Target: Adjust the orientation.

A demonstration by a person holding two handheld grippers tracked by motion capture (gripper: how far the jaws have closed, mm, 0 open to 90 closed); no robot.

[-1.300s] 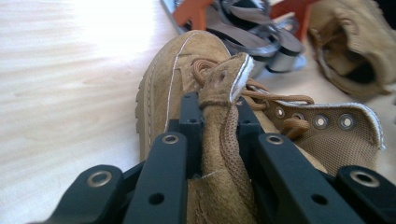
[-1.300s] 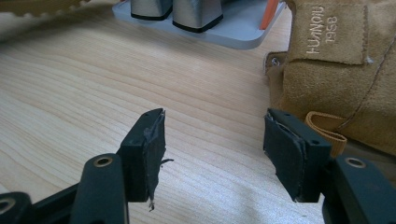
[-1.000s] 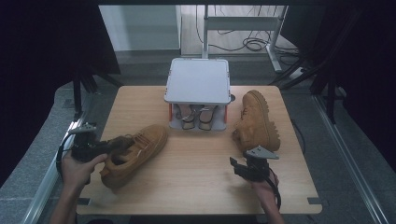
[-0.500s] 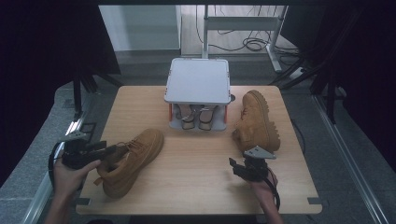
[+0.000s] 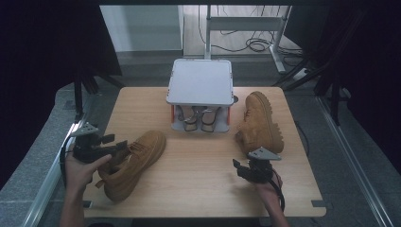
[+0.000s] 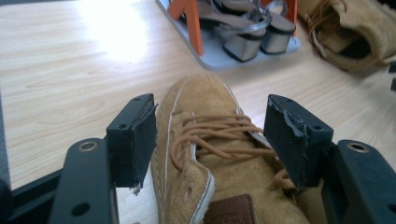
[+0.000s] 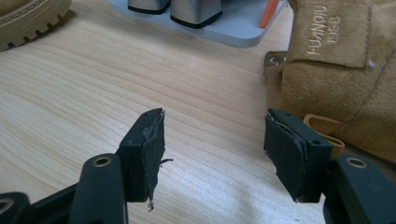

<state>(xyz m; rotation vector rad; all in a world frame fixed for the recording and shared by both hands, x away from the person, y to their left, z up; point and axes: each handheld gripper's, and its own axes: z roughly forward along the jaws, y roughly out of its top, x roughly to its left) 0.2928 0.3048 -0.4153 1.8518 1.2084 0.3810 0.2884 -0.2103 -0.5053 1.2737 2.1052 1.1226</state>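
The left hand-held gripper [image 5: 113,145] is at the near left of the surface [image 5: 198,184]. Its jaws have just been opening, and now they stand wide on both sides of the tan boot [image 5: 130,163] without pressing it. The boot lies between them, on the wooden surface. It is soft and fuzzy like suede, with orange-brown laces [image 6: 210,135] and a small brown leather tag.

The right hand-held gripper [image 5: 243,169] is at the near right, let go and holding nothing, with bare wood between its black pads. Just beside it lies the second tan boot [image 5: 259,122] on its side, showing a bumpy, ridged sole.

At the far middle stands a grey shoe rack [image 5: 200,82] with a flat top and orange legs. Shiny heeled shoes [image 6: 247,32] sit under it.
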